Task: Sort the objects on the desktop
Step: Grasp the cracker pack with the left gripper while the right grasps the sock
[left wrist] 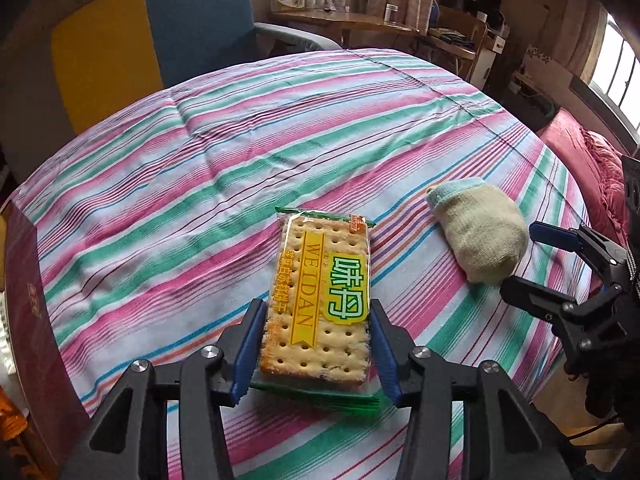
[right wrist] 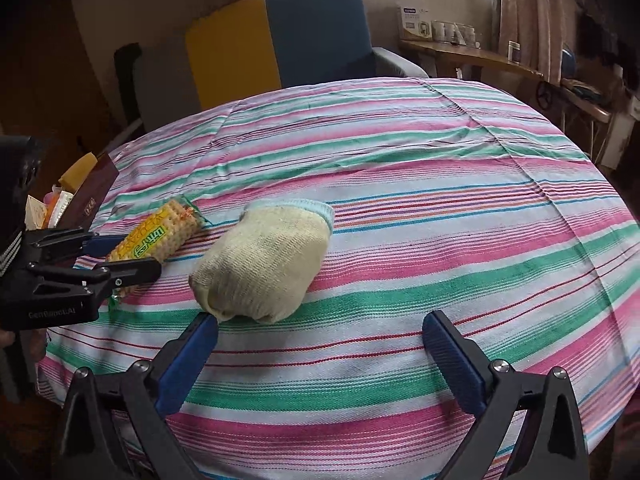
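My left hand-held gripper (left wrist: pixel 316 344) is closed on the cracker packet (left wrist: pixel 320 300), its blue pads pressing the packet's two long sides near the end closest to me; the packet lies flat on the striped cloth of the desk (left wrist: pixel 280 128). My right hand-held gripper (right wrist: pixel 320 344) is spread wide with nothing between its fingers, low over the cloth, its left pad just at the near end of the rolled sock (right wrist: pixel 264 264).

The sock rests on the cloth just right of the packet, apart from it. Beyond both things the cloth runs bare to the far edge — wide room ahead and to the right. The near edge of the desk falls away under my right hand-held gripper.

At the left edge stands a dark red box (right wrist: pixel 90 196), right beside the packet's far end — its wall rises close on that side. Inside it I make out a few small packets in yellow and pale colours, too small to name. Past the far edge stands a blue and yellow chair (right wrist: pixel 316 32).
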Action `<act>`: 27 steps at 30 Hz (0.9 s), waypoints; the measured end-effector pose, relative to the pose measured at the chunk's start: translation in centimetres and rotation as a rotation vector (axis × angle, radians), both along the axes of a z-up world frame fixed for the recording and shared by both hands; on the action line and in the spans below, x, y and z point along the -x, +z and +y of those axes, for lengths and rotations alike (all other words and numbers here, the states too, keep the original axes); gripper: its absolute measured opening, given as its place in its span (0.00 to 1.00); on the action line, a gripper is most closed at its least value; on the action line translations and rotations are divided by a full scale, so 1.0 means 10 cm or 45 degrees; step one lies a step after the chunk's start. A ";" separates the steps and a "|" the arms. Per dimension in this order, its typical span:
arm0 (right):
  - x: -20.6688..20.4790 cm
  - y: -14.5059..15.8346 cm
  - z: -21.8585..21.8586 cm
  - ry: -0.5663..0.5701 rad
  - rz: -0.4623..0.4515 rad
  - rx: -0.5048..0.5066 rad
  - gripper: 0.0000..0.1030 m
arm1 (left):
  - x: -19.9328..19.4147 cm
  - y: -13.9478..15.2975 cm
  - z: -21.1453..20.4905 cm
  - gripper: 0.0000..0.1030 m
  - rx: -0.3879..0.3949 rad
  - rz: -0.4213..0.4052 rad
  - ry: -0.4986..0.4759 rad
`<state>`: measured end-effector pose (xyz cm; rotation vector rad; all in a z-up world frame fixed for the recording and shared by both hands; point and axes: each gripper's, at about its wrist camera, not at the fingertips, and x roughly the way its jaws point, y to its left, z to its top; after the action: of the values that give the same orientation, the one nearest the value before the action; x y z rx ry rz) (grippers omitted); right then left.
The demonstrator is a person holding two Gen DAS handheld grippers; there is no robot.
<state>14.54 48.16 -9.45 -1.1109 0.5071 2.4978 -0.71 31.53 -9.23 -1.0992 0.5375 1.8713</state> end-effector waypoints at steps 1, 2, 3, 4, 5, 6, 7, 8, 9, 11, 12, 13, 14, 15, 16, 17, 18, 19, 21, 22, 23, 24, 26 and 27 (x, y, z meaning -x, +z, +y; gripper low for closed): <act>-0.01 0.02 0.02 -0.017 0.003 0.027 1.00 | 0.00 0.00 -0.08 0.49 -0.005 -0.006 0.029; -0.02 0.04 0.05 -0.041 0.011 0.067 1.00 | -0.01 0.01 -0.16 0.49 -0.010 -0.012 0.062; -0.03 0.06 0.07 -0.067 0.023 0.112 1.00 | -0.02 0.02 -0.24 0.49 -0.016 -0.017 0.099; -0.04 0.08 0.09 -0.095 0.035 0.162 1.00 | -0.04 0.03 -0.32 0.49 -0.024 -0.028 0.137; -0.05 0.10 0.10 -0.114 0.046 0.199 1.00 | -0.05 0.03 -0.40 0.49 -0.034 -0.039 0.168; -0.04 0.13 0.10 -0.121 0.056 0.218 1.00 | -0.07 0.03 -0.47 0.49 -0.045 -0.049 0.196; -0.02 0.15 0.09 -0.124 0.062 0.226 1.00 | -0.09 0.03 -0.53 0.49 -0.058 -0.059 0.214; 0.01 0.17 0.05 -0.120 0.061 0.215 1.00 | -0.12 0.04 -0.59 0.49 -0.073 -0.069 0.227; 0.05 0.19 0.01 -0.112 0.055 0.196 1.00 | -0.15 0.04 -0.64 0.49 -0.087 -0.078 0.241; 0.16 0.21 -0.07 -0.099 0.040 0.140 1.00 | -0.19 0.05 -0.73 0.51 -0.117 -0.100 0.254; 0.23 0.21 -0.11 -0.091 0.024 0.102 0.99 | -0.20 0.05 -0.76 0.52 -0.126 -0.109 0.255; 0.30 0.20 -0.15 -0.077 0.003 0.070 0.97 | -0.22 0.05 -0.79 0.53 -0.131 -0.114 0.254; 0.36 0.18 -0.18 -0.052 -0.018 0.049 0.92 | -0.23 0.05 -0.81 0.53 -0.135 -0.116 0.252; 0.43 0.17 -0.21 -0.027 -0.039 0.028 0.85 | -0.25 0.06 -0.83 0.53 -0.138 -0.115 0.248; 0.49 0.15 -0.25 -0.004 -0.065 -0.003 0.78 | -0.26 0.07 -0.84 0.53 -0.140 -0.112 0.244; 0.54 0.13 -0.29 0.014 -0.089 -0.044 0.69 | -0.27 0.07 -0.86 0.53 -0.142 -0.109 0.240; 0.56 0.11 -0.32 0.027 -0.101 -0.078 0.65 | -0.28 0.08 -0.88 0.53 -0.144 -0.113 0.235; 0.58 0.10 -0.35 0.043 -0.105 -0.100 0.65 | -0.29 0.08 -0.91 0.53 -0.148 -0.122 0.225; 0.59 0.10 -0.41 0.110 -0.086 -0.090 0.64 | -0.32 0.09 -0.93 0.53 -0.152 -0.123 0.215; 0.60 0.10 -0.46 0.157 -0.080 -0.086 0.64 | -0.33 0.09 -0.94 0.53 -0.155 -0.121 0.211; 0.60 0.10 -0.51 0.197 -0.076 -0.089 0.64 | -0.35 0.10 -0.95 0.53 -0.157 -0.120 0.207; 0.60 0.10 -0.55 0.225 -0.078 -0.099 0.64 | -0.36 0.11 -0.96 0.53 -0.159 -0.119 0.203; 0.61 0.10 -0.64 0.282 -0.081 -0.120 0.64 | -0.39 0.12 -0.98 0.53 -0.164 -0.116 0.195; 0.61 0.10 -0.67 0.299 -0.080 -0.118 0.65 | -0.41 0.13 -0.99 0.53 -0.166 -0.115 0.191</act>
<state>8.41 41.48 -8.46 -1.2723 0.2526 2.6434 3.36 21.66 -7.93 -1.1571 0.2840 1.9449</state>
